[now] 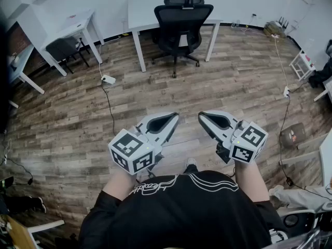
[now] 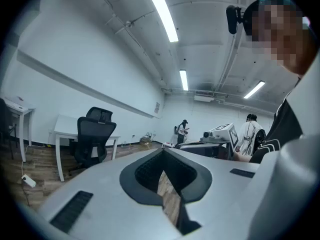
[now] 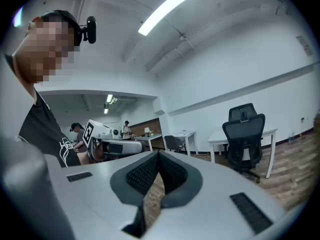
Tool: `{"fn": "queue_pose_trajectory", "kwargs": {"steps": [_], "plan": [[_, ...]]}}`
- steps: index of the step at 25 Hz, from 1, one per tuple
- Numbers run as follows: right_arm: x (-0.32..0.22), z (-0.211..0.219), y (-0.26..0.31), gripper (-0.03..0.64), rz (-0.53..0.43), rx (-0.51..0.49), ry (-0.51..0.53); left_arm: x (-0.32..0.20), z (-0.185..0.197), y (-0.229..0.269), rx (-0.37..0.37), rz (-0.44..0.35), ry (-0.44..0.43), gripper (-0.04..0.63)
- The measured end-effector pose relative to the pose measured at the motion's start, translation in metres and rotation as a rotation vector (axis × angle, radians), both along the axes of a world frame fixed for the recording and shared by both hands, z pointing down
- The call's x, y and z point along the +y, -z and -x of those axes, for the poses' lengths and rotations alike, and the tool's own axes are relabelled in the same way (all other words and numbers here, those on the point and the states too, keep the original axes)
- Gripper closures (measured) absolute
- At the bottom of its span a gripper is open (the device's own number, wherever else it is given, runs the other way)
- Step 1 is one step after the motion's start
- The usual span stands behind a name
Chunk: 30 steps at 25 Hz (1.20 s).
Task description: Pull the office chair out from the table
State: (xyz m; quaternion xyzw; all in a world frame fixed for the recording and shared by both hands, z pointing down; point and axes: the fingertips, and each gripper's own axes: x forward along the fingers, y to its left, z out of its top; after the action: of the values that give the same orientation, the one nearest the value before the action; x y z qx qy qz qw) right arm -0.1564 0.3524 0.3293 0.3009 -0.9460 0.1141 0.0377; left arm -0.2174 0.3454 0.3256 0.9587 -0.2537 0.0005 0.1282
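Black mesh-back office chair [image 1: 182,15] tucked under flat white surface [image 1: 141,10], far across wood-plank floor [image 1: 233,82]. Left tongs [image 1: 174,117] and right tongs [image 1: 202,116]: smooth grey shells, ribbed dark pads, both pressed together, empty, well apart from chair.

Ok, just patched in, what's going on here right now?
A person stands on the wood-plank floor with a grey two-jaw tool in each hand. The left tool and right tool are both shut and empty, held out in front of the body. The black mesh office chair is pushed in at the white rectangular table across the room, apart from both tools, so the pull hasn't begun.
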Motion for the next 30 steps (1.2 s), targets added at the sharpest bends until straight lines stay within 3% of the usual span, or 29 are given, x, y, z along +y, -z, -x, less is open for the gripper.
{"fn": "queue_pose_trajectory", "kwargs": {"steps": [11, 18, 24, 30], "plan": [[-0.05, -0.055, -0.027, 0.581, 0.067, -0.033, -0.047, -0.048, -0.054, -0.036, -0.028, 0.069, -0.012, 0.589], [-0.1, -0.12, -0.035, 0.58, 0.096, -0.048, -0.074, -0.098, -0.121, -0.049, -0.038, 0.119, -0.039, 0.589], [-0.135, -0.174, -0.017, 0.58, 0.045, -0.055, -0.09, -0.132, -0.177, -0.034, -0.058, 0.075, -0.054, 0.589], [-0.167, -0.214, -0.004, 0.58, -0.01, -0.037, -0.15, -0.166, -0.196, -0.02, -0.068, 0.023, -0.014, 0.588]]}}
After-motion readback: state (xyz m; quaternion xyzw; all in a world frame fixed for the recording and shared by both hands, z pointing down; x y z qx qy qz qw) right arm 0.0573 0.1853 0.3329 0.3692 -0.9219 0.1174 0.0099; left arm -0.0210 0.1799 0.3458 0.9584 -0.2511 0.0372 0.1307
